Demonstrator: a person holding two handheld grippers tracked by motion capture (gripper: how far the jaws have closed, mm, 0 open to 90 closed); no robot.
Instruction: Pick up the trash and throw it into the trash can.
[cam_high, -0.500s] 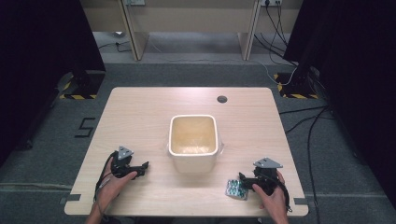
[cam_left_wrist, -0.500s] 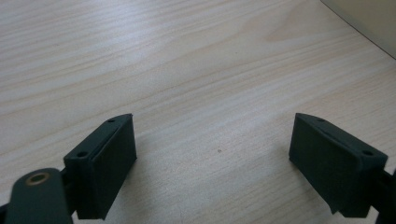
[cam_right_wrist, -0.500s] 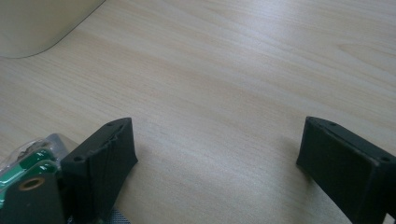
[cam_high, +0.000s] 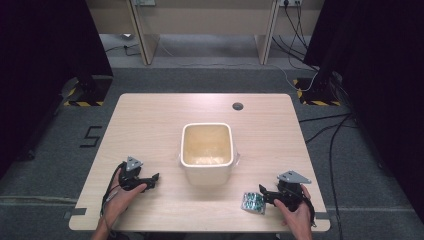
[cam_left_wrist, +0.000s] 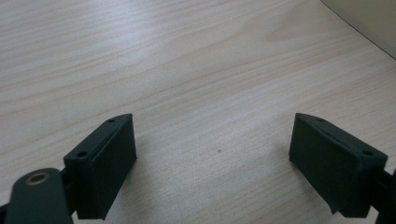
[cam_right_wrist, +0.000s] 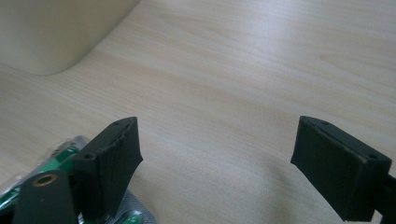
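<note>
Just right gripper (cam_high: 267, 195) beside blister pack (cam_high: 253, 202)

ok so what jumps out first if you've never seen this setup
The cream square tub stands in the middle of the pale wooden table, with nothing to see inside it. Near the front right edge lies a small green and silver packet, right beside the open right gripper. The left gripper, open too, rests on bare wood at the tub's left.

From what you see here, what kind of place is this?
Probably a lab or test room: a bare wooden table on grey carpet, black curtains at both sides, and cables across the floor.
</note>
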